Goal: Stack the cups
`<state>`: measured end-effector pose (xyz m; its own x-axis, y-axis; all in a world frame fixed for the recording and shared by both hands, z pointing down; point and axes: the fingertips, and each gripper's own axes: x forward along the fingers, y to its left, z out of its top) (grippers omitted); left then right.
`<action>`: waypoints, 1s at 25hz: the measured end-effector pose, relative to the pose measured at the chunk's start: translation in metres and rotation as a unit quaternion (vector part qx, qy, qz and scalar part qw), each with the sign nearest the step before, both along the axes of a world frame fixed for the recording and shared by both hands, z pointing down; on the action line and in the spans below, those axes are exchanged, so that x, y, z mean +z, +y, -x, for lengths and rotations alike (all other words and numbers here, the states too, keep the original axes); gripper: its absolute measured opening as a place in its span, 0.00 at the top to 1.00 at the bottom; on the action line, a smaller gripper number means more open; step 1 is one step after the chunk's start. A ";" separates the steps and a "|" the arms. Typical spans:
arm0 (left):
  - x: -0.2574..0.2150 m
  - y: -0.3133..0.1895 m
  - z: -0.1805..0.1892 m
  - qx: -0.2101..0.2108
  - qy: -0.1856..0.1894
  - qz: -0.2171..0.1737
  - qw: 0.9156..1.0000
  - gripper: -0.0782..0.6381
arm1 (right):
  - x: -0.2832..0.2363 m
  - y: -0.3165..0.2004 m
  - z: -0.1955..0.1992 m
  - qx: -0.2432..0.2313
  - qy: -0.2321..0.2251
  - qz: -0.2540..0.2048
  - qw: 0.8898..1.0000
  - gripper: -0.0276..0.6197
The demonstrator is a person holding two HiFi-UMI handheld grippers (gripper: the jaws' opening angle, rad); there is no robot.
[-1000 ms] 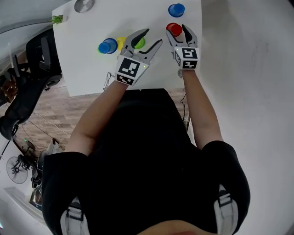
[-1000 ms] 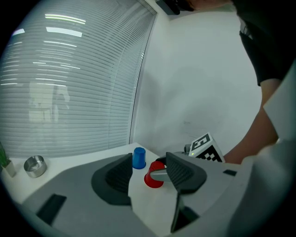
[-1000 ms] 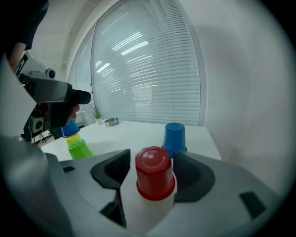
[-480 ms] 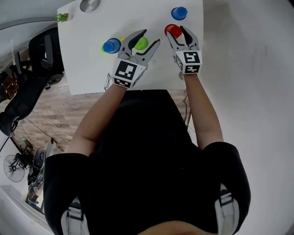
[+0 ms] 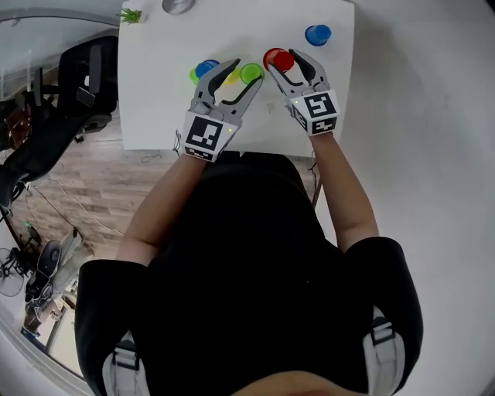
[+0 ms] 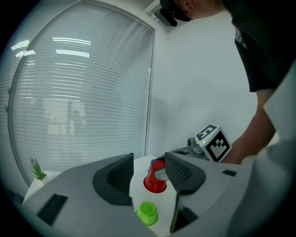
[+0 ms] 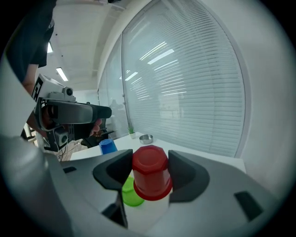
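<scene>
As R claw (image 7: pixel 149 163) grips red cup (image 7: pixel 151 181), mid table (image 5: pixel 155 93)

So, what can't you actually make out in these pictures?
- Yellow cup: head view, only slivers show; the left tool above it covers the rest.
- Metal bowl: head view, cut off by the top edge.
- Green cup: right gripper view, half hidden behind the red cup held in the right tool.
- Potted plant: right gripper view, too small to show any detail.
</scene>
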<state>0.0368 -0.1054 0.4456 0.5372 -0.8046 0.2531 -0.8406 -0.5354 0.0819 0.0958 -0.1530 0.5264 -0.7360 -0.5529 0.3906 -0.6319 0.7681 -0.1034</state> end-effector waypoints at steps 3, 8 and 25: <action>-0.003 0.007 0.017 -0.015 -0.003 -0.006 1.000 0.58 | 0.000 0.012 0.024 -0.030 0.005 0.003 1.000 0.59; -0.006 0.018 0.043 -0.044 -0.003 -0.010 0.999 0.59 | 0.010 0.032 0.057 -0.074 0.017 0.014 0.997 0.58; 0.002 0.036 0.068 -0.074 -0.008 -0.005 0.997 0.59 | 0.042 0.049 0.097 -0.129 0.055 0.026 0.990 0.58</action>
<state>-0.0308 -0.0693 0.4476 0.4086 -0.8774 0.2514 -0.9115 -0.4063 0.0636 -0.0008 -0.1042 0.5687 -0.8018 -0.3286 0.4991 -0.4241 0.9013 -0.0880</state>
